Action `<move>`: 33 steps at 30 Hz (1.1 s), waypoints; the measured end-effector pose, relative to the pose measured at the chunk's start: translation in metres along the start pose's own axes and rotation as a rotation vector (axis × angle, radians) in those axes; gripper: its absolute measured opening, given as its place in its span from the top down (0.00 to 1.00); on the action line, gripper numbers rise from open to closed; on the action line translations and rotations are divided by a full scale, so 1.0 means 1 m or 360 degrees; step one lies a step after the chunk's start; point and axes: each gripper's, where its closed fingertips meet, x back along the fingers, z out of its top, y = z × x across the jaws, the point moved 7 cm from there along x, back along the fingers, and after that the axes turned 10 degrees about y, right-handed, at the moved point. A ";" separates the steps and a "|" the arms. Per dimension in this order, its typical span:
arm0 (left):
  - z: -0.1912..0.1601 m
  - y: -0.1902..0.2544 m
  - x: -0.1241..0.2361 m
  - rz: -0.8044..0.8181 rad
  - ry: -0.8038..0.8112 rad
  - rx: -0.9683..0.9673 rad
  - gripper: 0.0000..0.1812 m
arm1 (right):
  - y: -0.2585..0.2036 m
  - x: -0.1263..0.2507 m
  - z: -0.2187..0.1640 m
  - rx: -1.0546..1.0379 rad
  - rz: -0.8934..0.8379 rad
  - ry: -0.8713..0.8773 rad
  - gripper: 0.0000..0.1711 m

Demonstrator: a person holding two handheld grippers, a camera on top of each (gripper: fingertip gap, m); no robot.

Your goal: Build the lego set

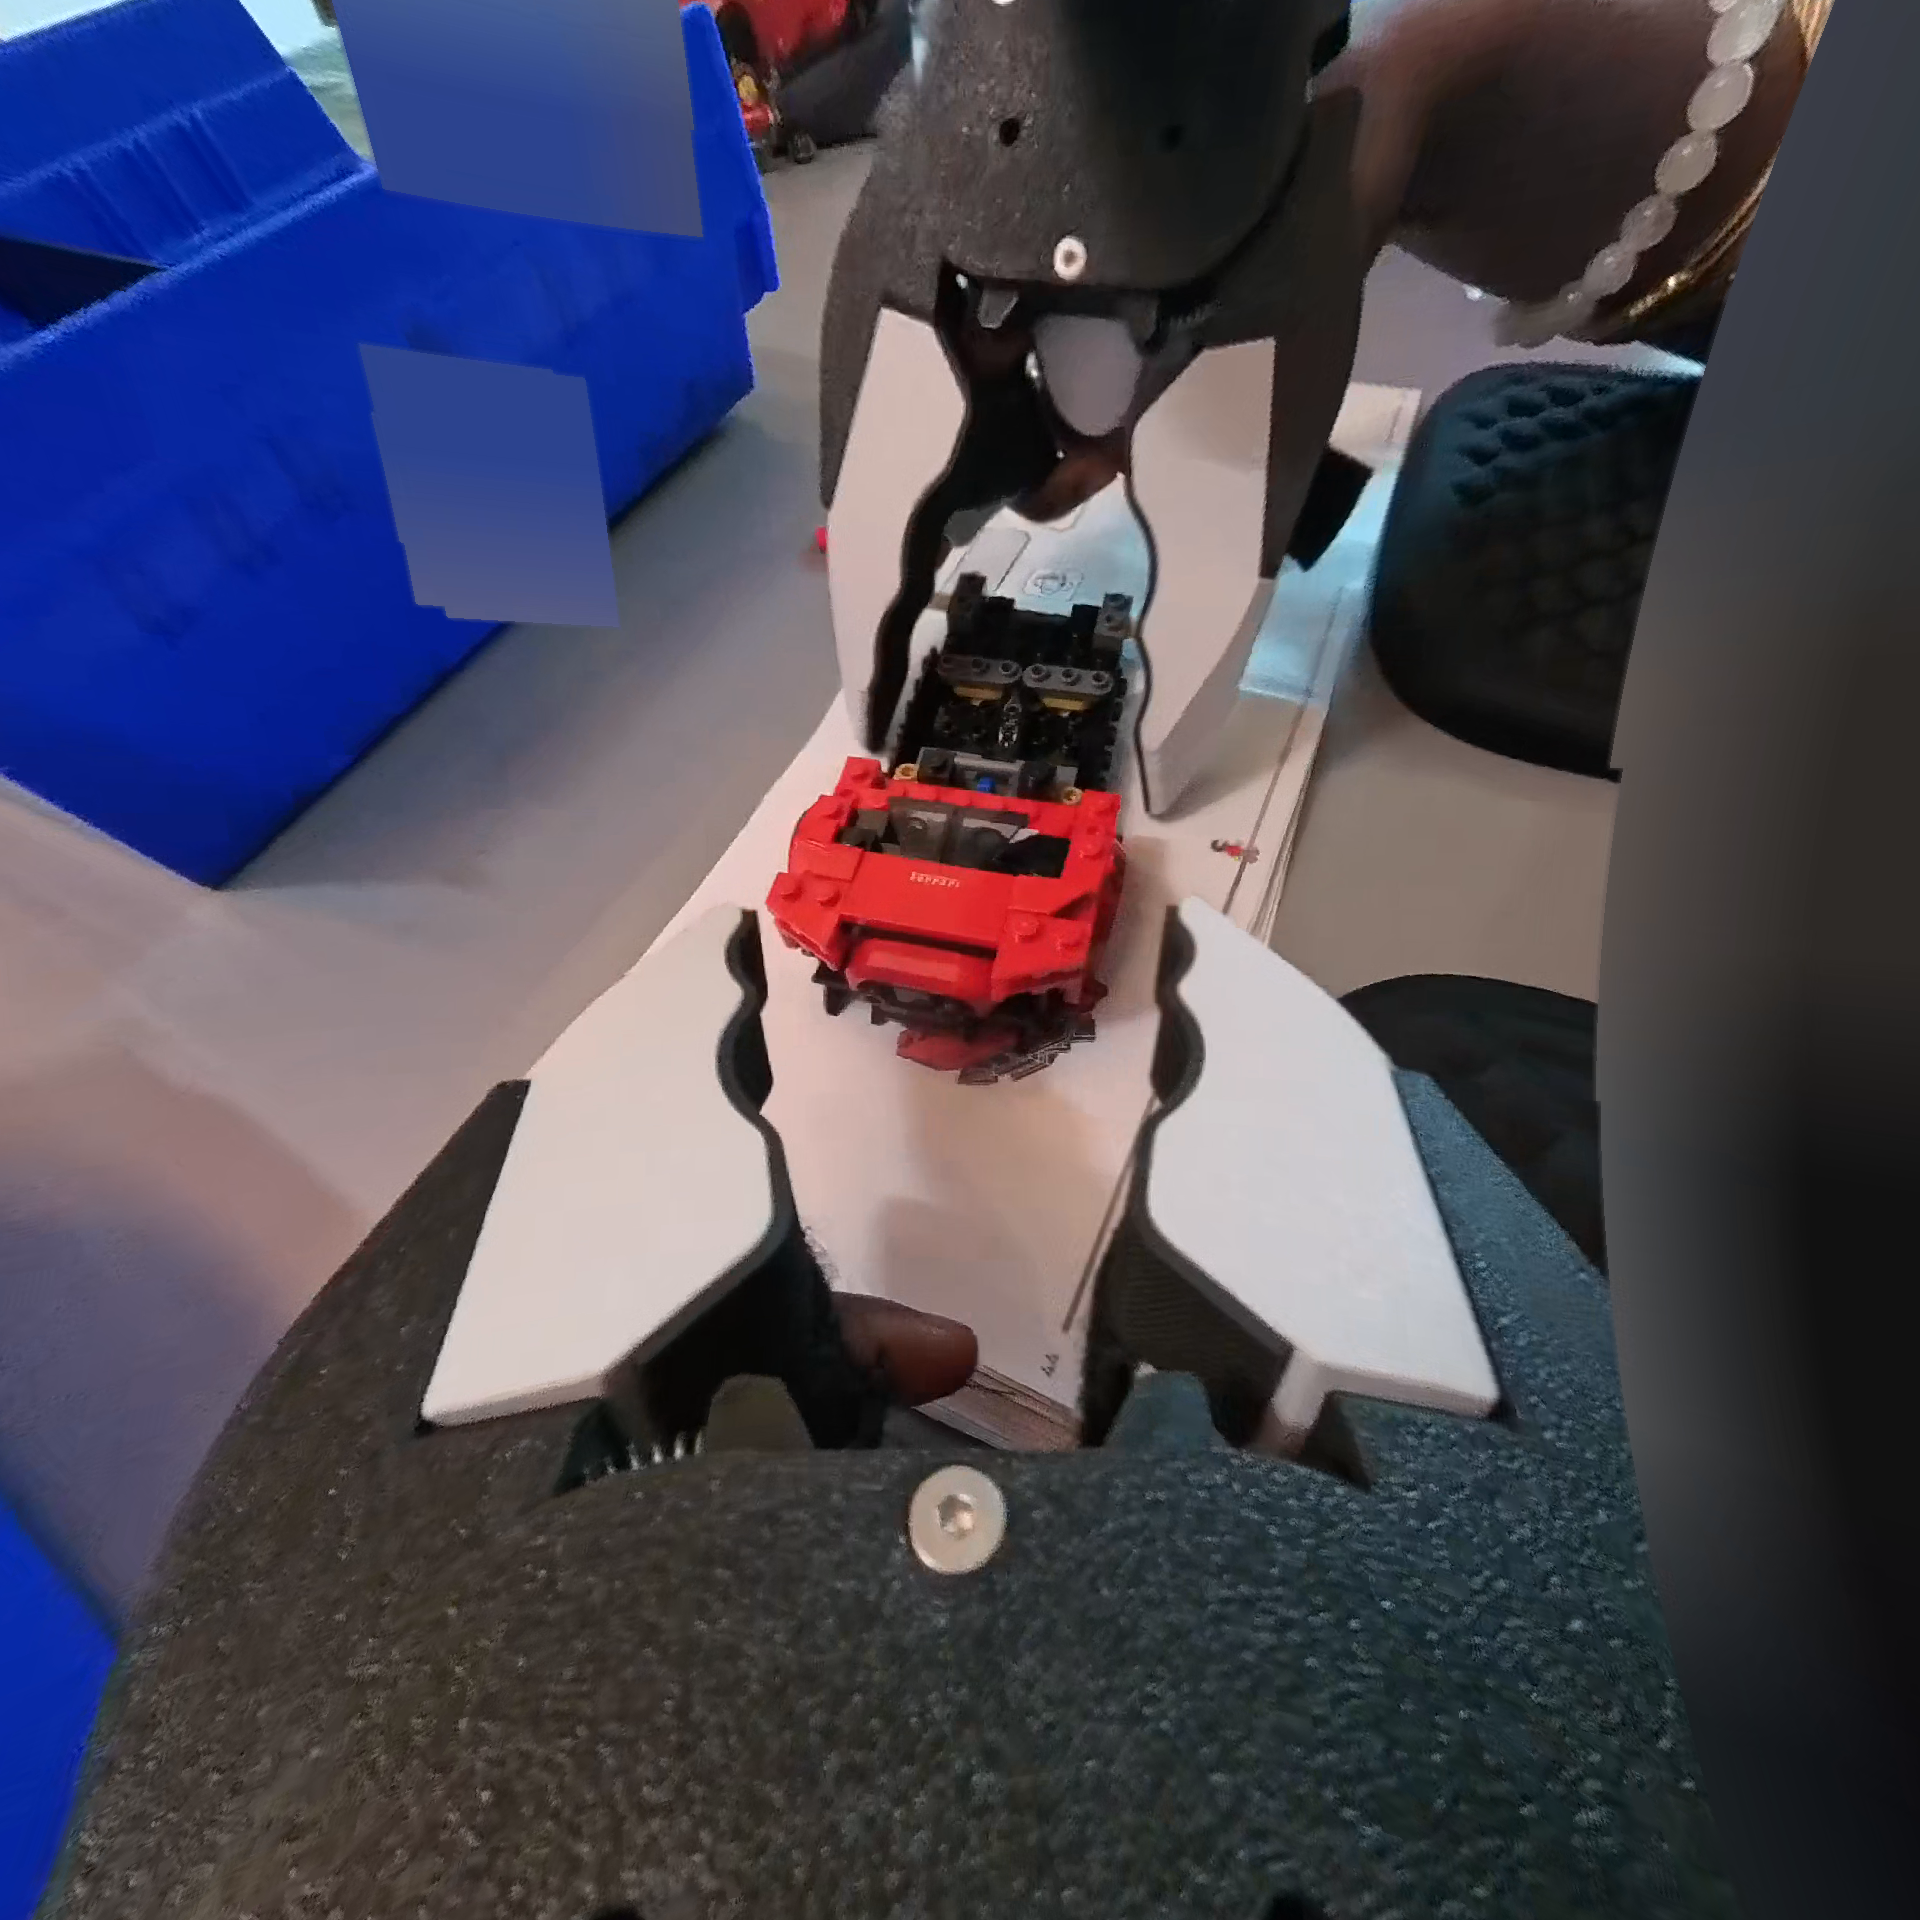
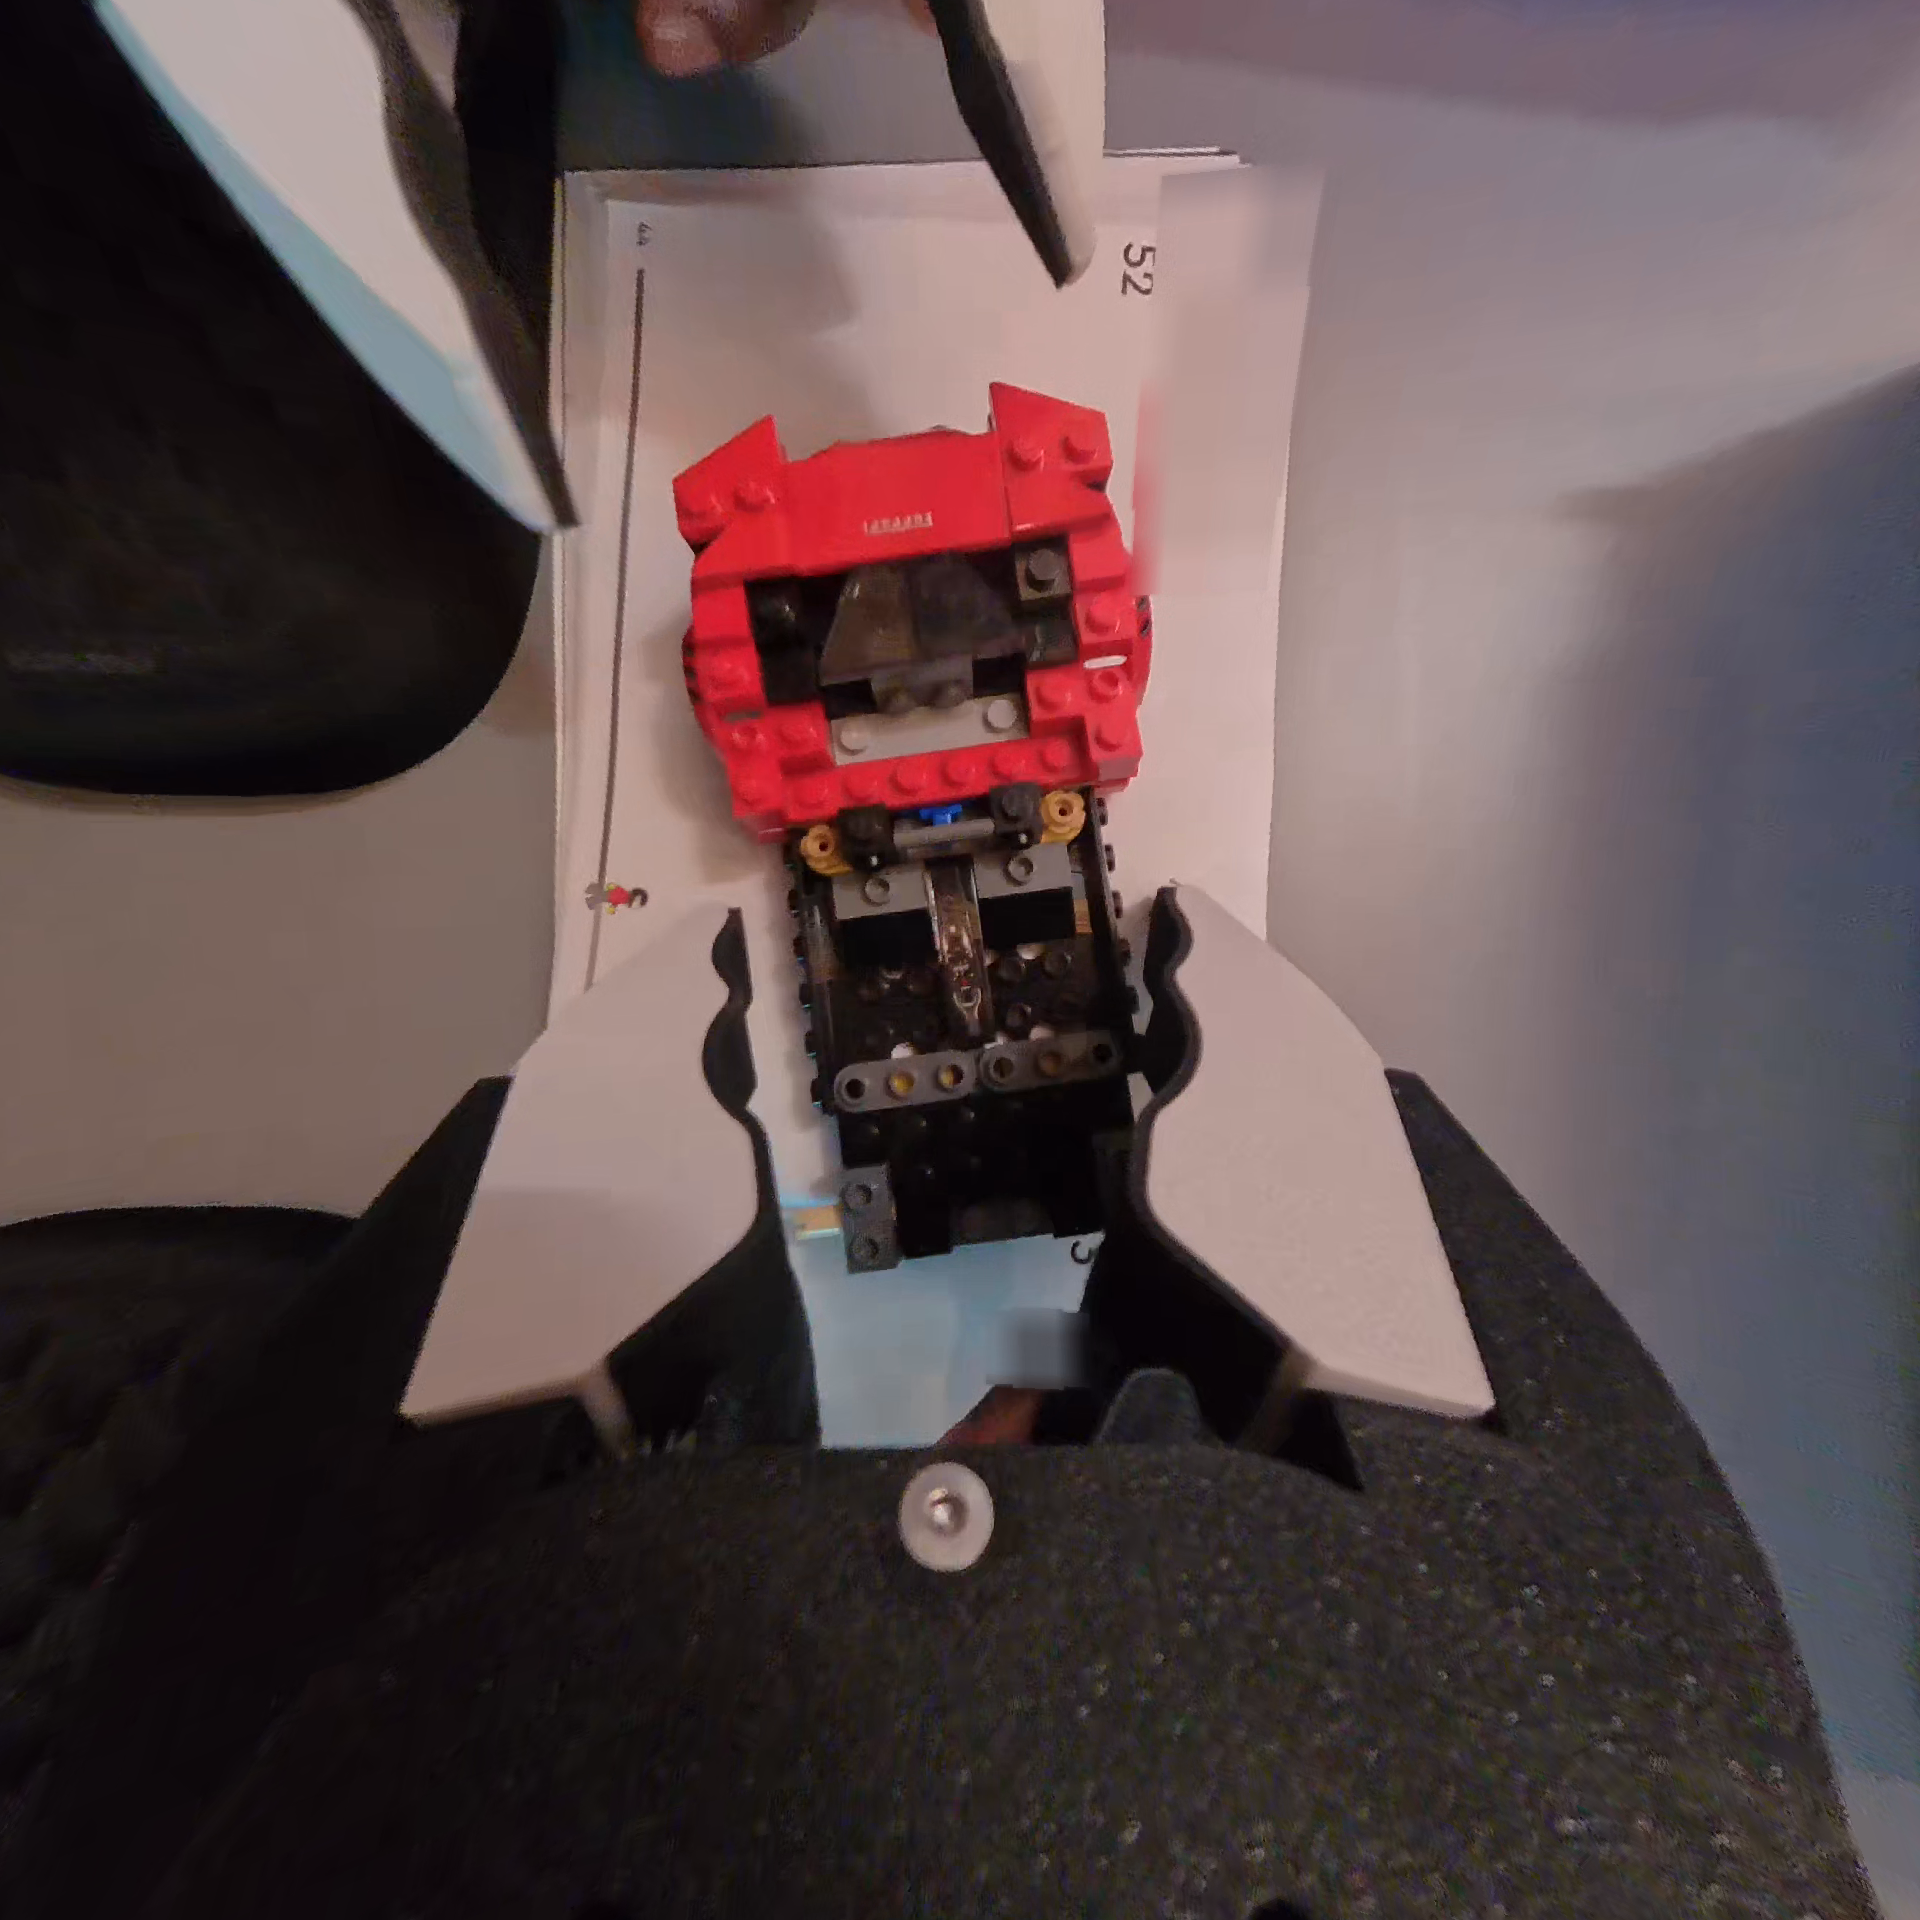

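Observation:
A part-built Lego car lies on an open instruction booklet (image 1: pixel 935 1174). It has a red body (image 1: pixel 945 894) and a bare black chassis (image 1: pixel 1023 696). My left gripper (image 1: pixel 956 935) is open, with its fingertips on either side of the car's red end, which it does not grip. My right gripper (image 1: pixel 1013 758) faces it from the far side. In the right wrist view the right gripper (image 2: pixel 951 925) is open, its jaws straddling the black chassis (image 2: pixel 966 1039), close to its sides. The red body (image 2: pixel 904 623) lies beyond, and the left gripper (image 2: pixel 810 395) shows at the top.
Blue storage bins (image 1: pixel 260 468) stand to the left on the grey table. A black mesh object (image 1: pixel 1527 561) sits to the right of the booklet. A hand with a bead bracelet (image 1: pixel 1662 187) holds the right gripper. A finished red model (image 1: pixel 790 52) stands far back. The left gripper's tips are roughly 8 centimetres from the right gripper's.

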 end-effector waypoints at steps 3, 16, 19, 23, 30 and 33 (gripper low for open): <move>-0.004 0.003 -0.005 -0.0044 -0.0095 -0.0033 0.59 | 0.002 -0.002 0.003 -0.0007 -0.0007 0.0005 0.64; -0.002 -0.007 0.000 0.0118 -0.0024 0.0009 0.67 | -0.004 0.002 0.020 -0.0147 -0.0258 0.0060 0.59; -0.001 -0.006 0.000 0.0116 -0.0019 0.0000 0.67 | -0.003 0.031 0.023 -0.0158 -0.0276 0.0355 0.56; 0.000 -0.007 0.005 0.0127 0.0020 0.0062 0.67 | 0.001 0.086 0.010 -0.0244 -0.0439 0.1018 0.52; 0.034 -0.011 0.022 0.0390 0.0322 0.0233 0.65 | 0.012 0.145 -0.064 -0.0491 -0.0957 0.1702 0.43; 0.042 -0.012 0.019 0.0557 0.0509 0.0166 0.64 | 0.014 0.167 -0.078 -0.0495 -0.1078 0.1902 0.53</move>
